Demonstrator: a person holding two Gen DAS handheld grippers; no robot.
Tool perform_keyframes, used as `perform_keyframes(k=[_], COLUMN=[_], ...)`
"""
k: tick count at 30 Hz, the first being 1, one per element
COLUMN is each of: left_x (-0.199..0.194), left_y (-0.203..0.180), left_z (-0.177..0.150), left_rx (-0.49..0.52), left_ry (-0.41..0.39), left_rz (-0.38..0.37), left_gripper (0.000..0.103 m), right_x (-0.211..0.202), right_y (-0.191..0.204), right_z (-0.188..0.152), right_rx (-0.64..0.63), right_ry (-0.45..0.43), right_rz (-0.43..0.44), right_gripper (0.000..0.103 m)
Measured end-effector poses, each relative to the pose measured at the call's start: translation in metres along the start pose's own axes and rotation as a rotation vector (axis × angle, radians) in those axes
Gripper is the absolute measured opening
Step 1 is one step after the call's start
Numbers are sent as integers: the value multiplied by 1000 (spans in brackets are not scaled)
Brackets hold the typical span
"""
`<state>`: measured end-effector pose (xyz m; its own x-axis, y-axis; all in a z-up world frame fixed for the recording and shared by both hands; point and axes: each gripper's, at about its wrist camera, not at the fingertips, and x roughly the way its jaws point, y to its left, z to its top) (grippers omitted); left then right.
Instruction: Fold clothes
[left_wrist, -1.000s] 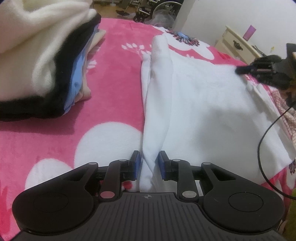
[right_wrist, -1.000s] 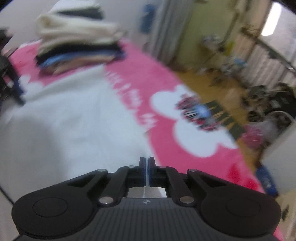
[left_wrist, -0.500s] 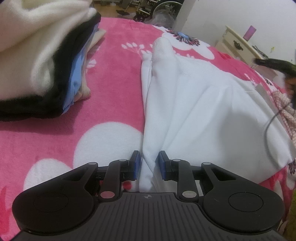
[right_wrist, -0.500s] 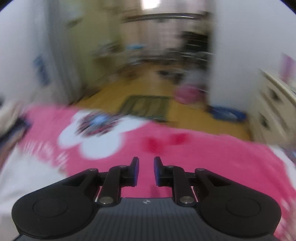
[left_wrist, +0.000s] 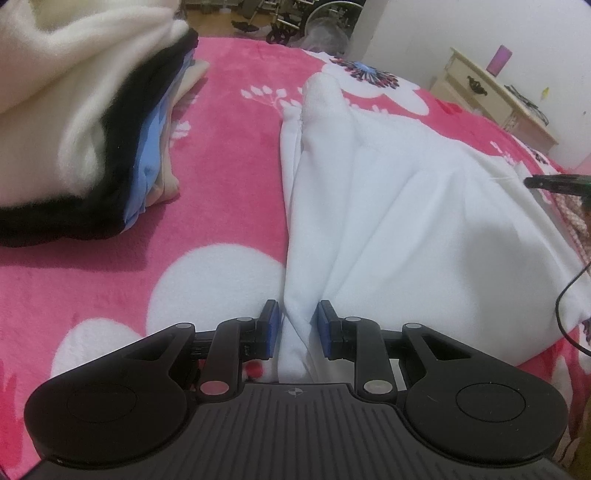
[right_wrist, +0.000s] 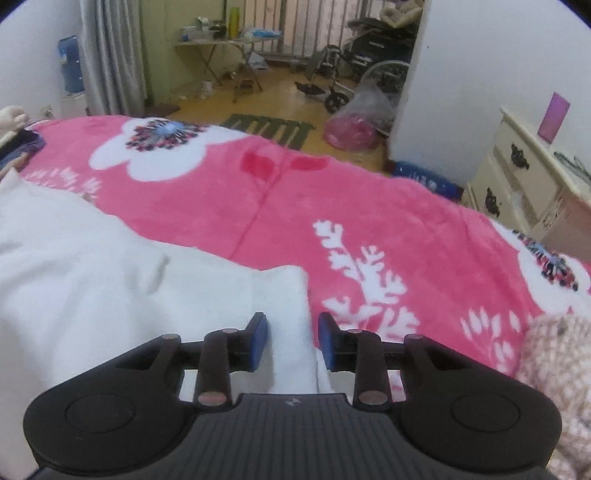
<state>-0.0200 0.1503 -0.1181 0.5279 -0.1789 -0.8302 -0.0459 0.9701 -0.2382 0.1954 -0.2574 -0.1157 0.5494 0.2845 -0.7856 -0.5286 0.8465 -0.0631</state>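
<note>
1. Landmark: I take the white garment (left_wrist: 388, 206) as reference. It lies spread on the pink floral blanket (left_wrist: 221, 155), with the stack of folded clothes (left_wrist: 92, 129) well apart from it across a strip of bare blanket.

2. Left gripper (left_wrist: 295, 325): a bunched edge of the garment runs between its blue pads. There is a visible gap on the left pad's side, so I cannot tell whether the cloth is truly pinched or only resting there.

3. Right gripper (right_wrist: 290, 338): its jaws are opening. A squared corner of the garment (right_wrist: 147, 288) lies under and between the fingers, and the pads stand clear of the cloth, so I read it as released.

4. Long axis: from the left gripper the garment runs away toward a rounded, sleeve-like end at the far side. Its broad body fans out toward the right gripper, whose tip (left_wrist: 550, 182) shows at the opposite edge.

5. Key relation: I judge the right gripper nearer the free corner, directly over it. A downward close should take it, while the left end anchors the fold line.
</note>
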Motion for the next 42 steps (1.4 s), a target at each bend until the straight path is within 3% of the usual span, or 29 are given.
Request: perform_keyframes(k=[2, 4, 7, 10, 13, 14, 17, 19, 22, 26, 28, 30, 31, 33, 38, 42], left_x=[0, 0, 1, 2, 2, 2, 2, 2, 3, 3, 3, 3, 1, -9, -52, -36], left_y=[0, 1, 1, 1, 0, 0, -1, 0, 1, 1, 0, -1, -2, -5, -22, -47], left_z=[0, 0, 0, 1, 2, 2, 3, 4, 4, 4, 4, 4, 5, 8, 32, 62], left_rx=[1, 2, -1, 3, 12, 15, 12, 7, 3, 0, 1, 3, 6, 24, 117, 255], left_ry=[0, 2, 3, 4, 6, 7, 11, 13, 12, 8, 6, 5, 6, -9, -152, -182], left_rz=[0, -3, -7, -12, -12, -12, -12, -15, -20, -17, -11, -5, 3, 23, 34, 37], left_gripper=[24, 24, 24, 24, 24, 24, 24, 24, 25, 25, 25, 25, 27, 28, 27, 27], right_x=[-5, -19, -48, -35, 2, 5, -14, -45, -91, -132, -134, -113, -102, -108, -132, -114], right_y=[-4, -10, -26, -43, -56, -61, -81, -92, -91, -58, -39, -23, -17, -15, -14, -4], right_z=[-2, -3, -8, -20, -29, -31, -37, -44, -56, -84, -108, -142, -159, -167, -127, -93], right_rx=[35, 80, 185, 246, 293, 327, 479, 540, 507, 396, 353, 315, 295, 305, 242, 222], right_ry=[-32, -95, -190, -155, -57, -55, -98, -142, -137, -97, -34, 122, 195, 164, 77, -2], right_rz=[32, 52, 2, -42, -56, -64, -50, -52, -10, 262, 334, 288, 252, 235, 220, 230], right_gripper=[6, 5, 5, 5, 8, 19, 36, 35, 37, 35, 32, 32, 17, 17, 20, 20])
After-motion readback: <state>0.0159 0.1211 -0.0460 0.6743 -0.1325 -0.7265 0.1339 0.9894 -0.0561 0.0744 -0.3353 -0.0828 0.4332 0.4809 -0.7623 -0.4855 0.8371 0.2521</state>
